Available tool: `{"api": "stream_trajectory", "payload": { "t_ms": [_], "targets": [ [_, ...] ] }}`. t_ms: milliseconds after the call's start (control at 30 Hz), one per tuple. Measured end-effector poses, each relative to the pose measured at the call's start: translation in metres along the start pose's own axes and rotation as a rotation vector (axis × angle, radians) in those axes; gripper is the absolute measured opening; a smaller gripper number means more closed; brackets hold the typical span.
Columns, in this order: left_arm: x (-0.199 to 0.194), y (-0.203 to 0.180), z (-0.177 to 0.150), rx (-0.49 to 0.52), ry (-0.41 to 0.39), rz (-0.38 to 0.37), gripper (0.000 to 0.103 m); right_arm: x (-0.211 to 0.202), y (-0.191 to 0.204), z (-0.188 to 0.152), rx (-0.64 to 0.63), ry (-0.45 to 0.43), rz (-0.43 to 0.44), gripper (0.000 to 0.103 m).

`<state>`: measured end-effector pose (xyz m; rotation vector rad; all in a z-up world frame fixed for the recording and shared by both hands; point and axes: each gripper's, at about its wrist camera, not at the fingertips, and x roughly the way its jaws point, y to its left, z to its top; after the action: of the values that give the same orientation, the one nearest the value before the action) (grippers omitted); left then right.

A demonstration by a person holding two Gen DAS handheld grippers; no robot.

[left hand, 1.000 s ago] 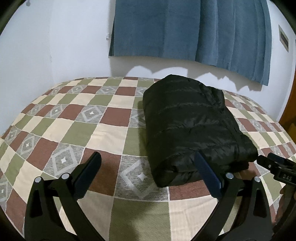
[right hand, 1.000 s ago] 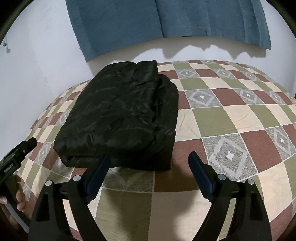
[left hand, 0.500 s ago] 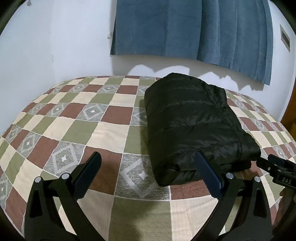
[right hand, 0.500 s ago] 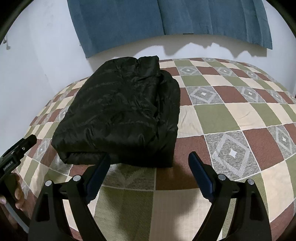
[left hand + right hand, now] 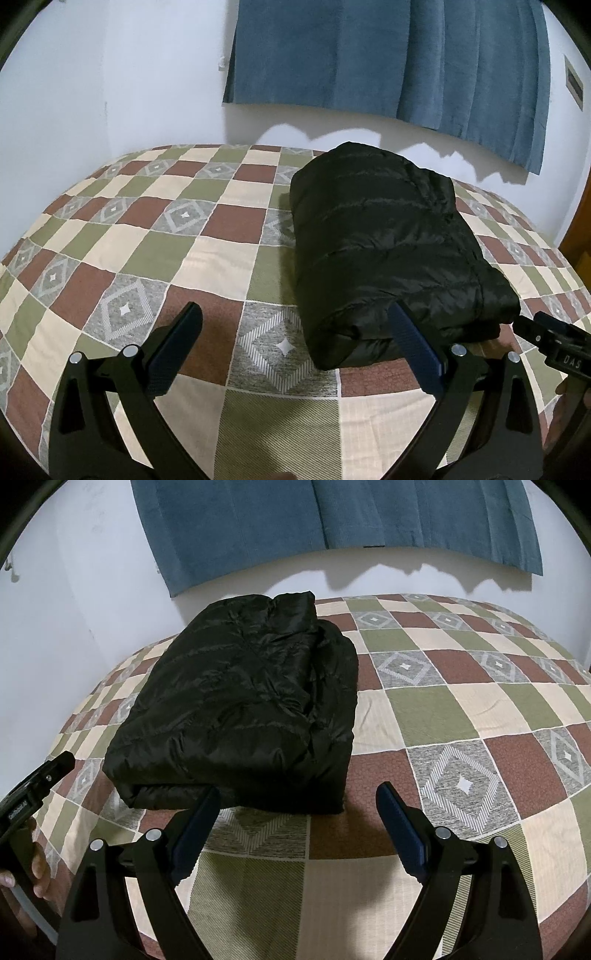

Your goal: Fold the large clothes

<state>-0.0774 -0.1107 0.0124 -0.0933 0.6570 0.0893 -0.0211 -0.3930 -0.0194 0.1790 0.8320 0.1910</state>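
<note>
A black puffer jacket [image 5: 384,243] lies folded into a thick rectangular bundle on the checked bedspread [image 5: 155,236]. It also shows in the right wrist view [image 5: 243,705]. My left gripper [image 5: 295,332] is open and empty, held just before the bundle's near left corner. My right gripper [image 5: 299,808] is open and empty, held just before the bundle's near right edge. Neither gripper touches the jacket. The right gripper's tip shows at the right edge of the left wrist view [image 5: 554,343], and the left gripper's body at the left edge of the right wrist view [image 5: 33,794].
The bed stands against a white wall [image 5: 147,74] with a blue curtain [image 5: 388,55] hanging above it. A brown wooden edge [image 5: 578,229] shows at far right. Bare bedspread lies left of the jacket [image 5: 110,258] and right of it [image 5: 461,701].
Both grippers have risen and drawn back slightly, so the jacket sits a little lower in view. The jacket has not moved. Both grippers stay open.
</note>
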Motion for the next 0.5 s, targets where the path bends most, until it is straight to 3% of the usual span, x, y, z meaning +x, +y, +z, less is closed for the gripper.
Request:
{"api": "stream_trajectory", "payload": {
  "t_ms": [500],
  "targets": [
    [-0.0001,0.003,-0.0002,-0.022,-0.019,0.005,0.1,0.0015,-0.0003,0.0014,-0.008,0.008,0.015,0.085]
  ]
}}
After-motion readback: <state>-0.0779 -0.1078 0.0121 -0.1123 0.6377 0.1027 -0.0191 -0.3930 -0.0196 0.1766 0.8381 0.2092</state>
